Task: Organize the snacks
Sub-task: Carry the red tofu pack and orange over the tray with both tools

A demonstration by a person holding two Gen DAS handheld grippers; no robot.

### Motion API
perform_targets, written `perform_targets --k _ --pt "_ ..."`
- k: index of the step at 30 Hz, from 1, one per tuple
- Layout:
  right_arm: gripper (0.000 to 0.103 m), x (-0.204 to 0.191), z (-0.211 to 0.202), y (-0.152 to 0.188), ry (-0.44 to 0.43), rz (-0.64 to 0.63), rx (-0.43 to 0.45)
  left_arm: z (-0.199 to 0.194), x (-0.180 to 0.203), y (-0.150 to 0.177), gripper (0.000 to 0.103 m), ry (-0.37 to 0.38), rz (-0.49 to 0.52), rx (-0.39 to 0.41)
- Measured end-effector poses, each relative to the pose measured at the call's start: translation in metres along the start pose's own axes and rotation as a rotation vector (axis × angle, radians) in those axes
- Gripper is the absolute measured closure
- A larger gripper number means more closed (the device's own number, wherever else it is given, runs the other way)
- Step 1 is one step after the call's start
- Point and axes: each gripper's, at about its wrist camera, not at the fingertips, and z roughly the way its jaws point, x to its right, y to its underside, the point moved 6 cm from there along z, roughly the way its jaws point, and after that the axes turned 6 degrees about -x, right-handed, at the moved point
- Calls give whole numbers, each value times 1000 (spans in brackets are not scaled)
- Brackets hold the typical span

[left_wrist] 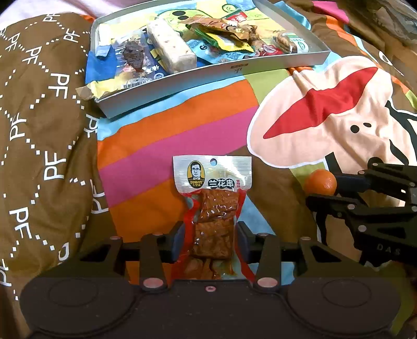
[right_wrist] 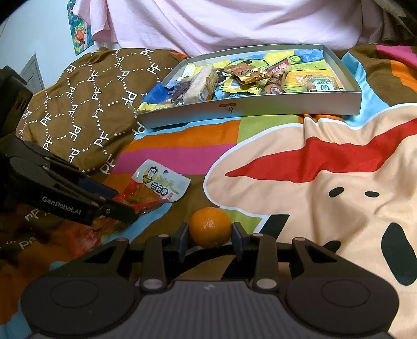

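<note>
A clear packet of brown tofu snack (left_wrist: 212, 177) with a silver header lies on the bedspread. My left gripper (left_wrist: 211, 242) is shut on its lower half, a pad against each side. In the right wrist view the left gripper (right_wrist: 122, 204) reaches in from the left over the same packet (right_wrist: 161, 182). A small orange (right_wrist: 209, 224) sits between the pads of my right gripper (right_wrist: 209, 236), which is shut on it. The left wrist view shows that orange (left_wrist: 320, 182) and the right gripper (left_wrist: 325, 189) at the right. Further back is a shallow grey box (right_wrist: 247, 107) (left_wrist: 208, 75) with several wrapped snacks in it.
Everything rests on a soft, colourful cartoon bedspread (right_wrist: 312, 156). A brown pillow printed with letters (right_wrist: 86, 104) (left_wrist: 39, 130) bulges at the left, touching the box's left corner. Pink fabric (right_wrist: 234, 20) lies behind the box.
</note>
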Motion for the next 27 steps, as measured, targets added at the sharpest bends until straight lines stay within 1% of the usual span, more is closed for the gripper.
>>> perform_targets --k 4,6,10,13,18,21,25,27 --pt "65 0 -1 2 2 -2 -3 4 0 0 51 3 -23 -2" --pt "65 -1 -1 2 6 -7 -2 5 -1 0 51 2 -28 -1" --pt "65 -4 -3 3 20 -25 6 1 -2 -1 59 17 -36 7" --pt "64 -6 -3 3 24 -34 9 -2 -2 3 60 55 -50 4" --pt "65 -5 -3 3 23 -33 8 -7 0 8 61 82 -81 15" --pt "64 -5 -4 3 23 -35 11 -12 -2 10 61 101 -125 37" --pt "65 -8 -6 5 19 -53 20 -18 -1 11 61 58 -141 106" --pt "65 -10 -7 6 20 -69 23 -18 -1 10 61 52 -149 127"
